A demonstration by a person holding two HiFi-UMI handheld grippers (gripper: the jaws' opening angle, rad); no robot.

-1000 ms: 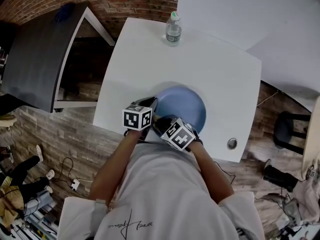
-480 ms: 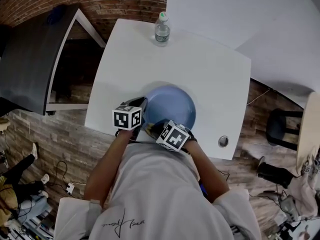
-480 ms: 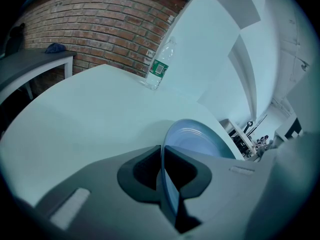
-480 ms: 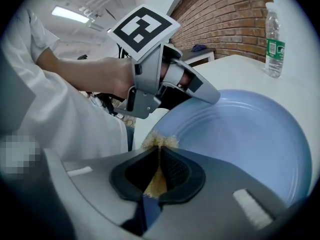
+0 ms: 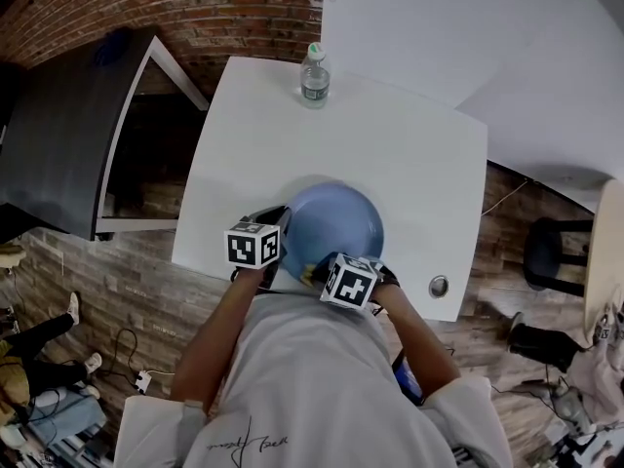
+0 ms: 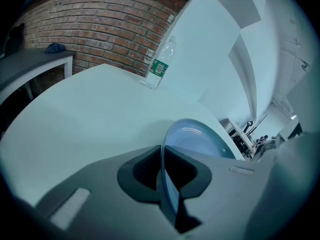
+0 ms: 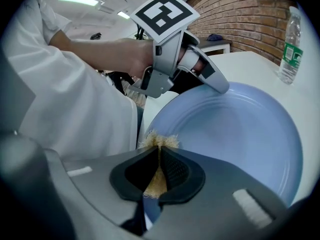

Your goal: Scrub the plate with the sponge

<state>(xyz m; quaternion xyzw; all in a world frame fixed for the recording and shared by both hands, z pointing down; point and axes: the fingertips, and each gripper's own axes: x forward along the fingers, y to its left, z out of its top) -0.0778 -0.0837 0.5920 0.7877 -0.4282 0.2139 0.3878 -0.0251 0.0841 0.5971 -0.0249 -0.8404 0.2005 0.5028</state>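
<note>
Spanning most of the head view, the white square table (image 5: 390,135) carries the round blue plate (image 5: 336,220) at its near edge. The left gripper (image 6: 163,159) is clamped on the plate's left rim. The right gripper (image 7: 160,156) pinches the frayed tan sponge (image 7: 160,140) at the plate's near rim. Scrubbing well likely means firm, overlapping strokes across the whole face, with the left grip held steady. The 2 marker cubes hide the contact from above, most of the sponge is buried between the jaws, and whether it presses on the plate is unclear.
</note>
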